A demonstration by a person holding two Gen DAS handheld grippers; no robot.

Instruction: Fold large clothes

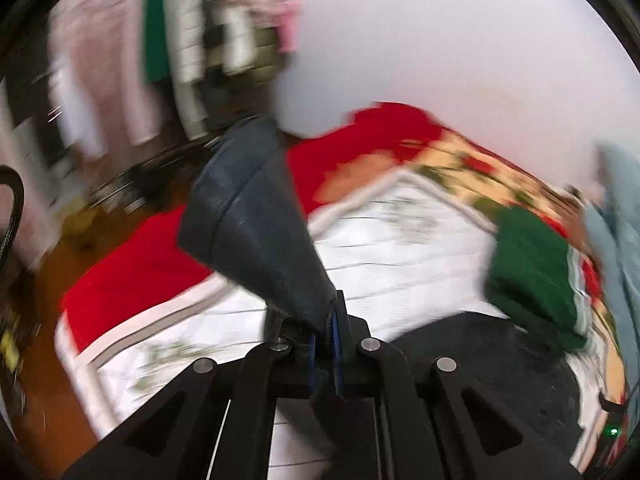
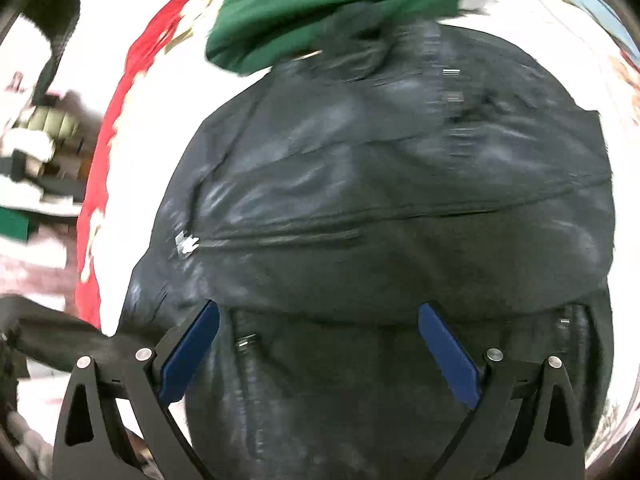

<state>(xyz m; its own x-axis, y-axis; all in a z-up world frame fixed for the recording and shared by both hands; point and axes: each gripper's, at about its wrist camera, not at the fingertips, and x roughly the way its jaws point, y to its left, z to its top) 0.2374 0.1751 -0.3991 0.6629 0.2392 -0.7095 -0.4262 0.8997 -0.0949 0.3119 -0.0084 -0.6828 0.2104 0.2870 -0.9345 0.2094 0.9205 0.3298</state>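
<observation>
Black jacket: left gripper clamps its sleeve; right gripper wide open above.

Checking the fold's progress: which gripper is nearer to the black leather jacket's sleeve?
Left. The left gripper is shut on the black leather jacket's sleeve; the right gripper hangs open above the jacket body.

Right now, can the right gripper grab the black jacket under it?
Probably yes. The right gripper is wide open and points down at the black jacket, with nothing in between. The green sweater only overlaps the jacket's far end.
</observation>
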